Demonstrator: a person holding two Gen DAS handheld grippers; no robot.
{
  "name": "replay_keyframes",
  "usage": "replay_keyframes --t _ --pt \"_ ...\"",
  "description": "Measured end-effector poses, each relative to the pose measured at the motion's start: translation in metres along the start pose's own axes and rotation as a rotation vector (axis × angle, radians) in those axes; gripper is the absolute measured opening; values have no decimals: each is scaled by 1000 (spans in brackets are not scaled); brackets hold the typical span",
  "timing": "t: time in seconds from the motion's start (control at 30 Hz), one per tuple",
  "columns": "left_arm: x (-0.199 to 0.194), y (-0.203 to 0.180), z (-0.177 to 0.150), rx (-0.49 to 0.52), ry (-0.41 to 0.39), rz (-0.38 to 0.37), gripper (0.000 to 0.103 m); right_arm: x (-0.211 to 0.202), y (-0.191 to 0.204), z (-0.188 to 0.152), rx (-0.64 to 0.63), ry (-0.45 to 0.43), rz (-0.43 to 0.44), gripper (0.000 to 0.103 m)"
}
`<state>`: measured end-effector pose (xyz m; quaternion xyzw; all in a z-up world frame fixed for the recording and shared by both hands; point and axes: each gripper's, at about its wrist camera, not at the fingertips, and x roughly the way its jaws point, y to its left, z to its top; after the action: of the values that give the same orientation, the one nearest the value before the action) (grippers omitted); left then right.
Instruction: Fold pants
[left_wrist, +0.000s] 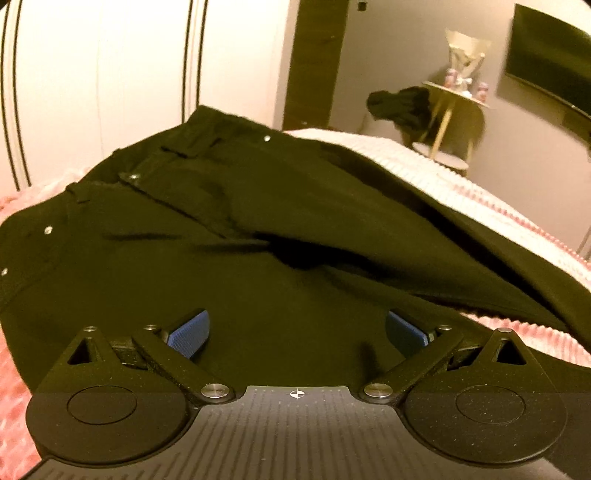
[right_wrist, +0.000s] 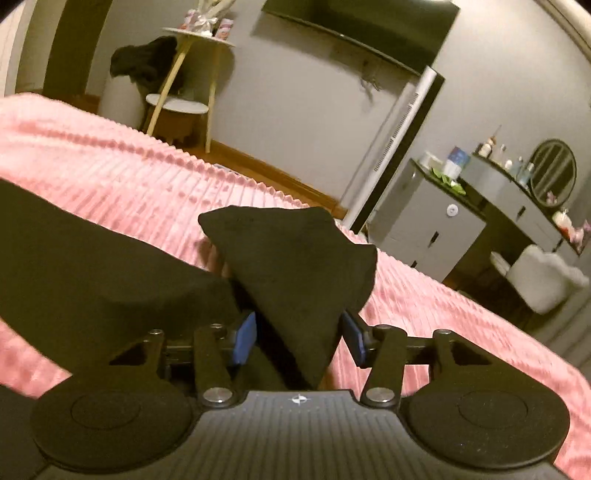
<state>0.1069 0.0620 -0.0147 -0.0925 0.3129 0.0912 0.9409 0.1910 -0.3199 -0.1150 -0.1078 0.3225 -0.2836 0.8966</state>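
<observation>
The black pants (left_wrist: 258, 221) lie spread on my pink bedspread (right_wrist: 129, 177), waistband at the far end. My left gripper (left_wrist: 297, 330) hovers over the upper leg fabric with its blue pads (left_wrist: 188, 332) wide apart, gripping nothing. My right gripper (right_wrist: 299, 336) is partly closed, a raised leg end (right_wrist: 295, 266) of the pants bunched between its pads, though I cannot tell how firmly it pinches
</observation>
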Motion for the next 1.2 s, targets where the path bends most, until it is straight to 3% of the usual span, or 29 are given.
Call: replay_keyframes --t 0.03,0.07,0.17,0.27,0.3,0.4,0.47,0.67,0.8,0.9,0.97,1.0,1.1,1.2 --pt "0 0 1 -1 0 -9 103 0 -2 2 16 -14 7 10" --pt "0 0 1 -1 2 -12 103 -2 -8 5 66 -17 -13 6" --pt "-4 0 8 -1 -15 -27 103 -22 -70 0 465 -39 72 5" --pt "-11 3 28 -42 -81 -53 103 -47 -135 -40 931 -18 189 6" --pt "-9 3 37 -65 -108 -57 103 -53 -144 -54 1014 14 200 6" --pt "15 1 66 -110 -100 -90 103 -53 -138 -87 1050 70 180 8" --pt "43 2 85 -164 -42 -147 103 -36 -141 -98 1073 156 153 10" --pt "128 0 124 -320 102 -223 103 -25 -159 -118 1166 120 203 10" --pt "187 -9 143 -421 232 -242 76 -19 -157 -126 1198 79 227 10" --pt "211 -25 150 -364 274 -268 71 -9 -164 -127 1232 55 268 13" --pt "218 -34 155 -320 290 -258 22 -2 -166 -120 1255 50 302 13" --pt "220 -35 156 -326 309 -265 5 0 -168 -120 1256 46 313 9" --pt "195 -30 156 -355 244 -282 5 0 -173 -121 1265 24 334 4" --pt "143 -17 149 -345 155 -306 5 -5 -186 -122 1299 -20 343 4"
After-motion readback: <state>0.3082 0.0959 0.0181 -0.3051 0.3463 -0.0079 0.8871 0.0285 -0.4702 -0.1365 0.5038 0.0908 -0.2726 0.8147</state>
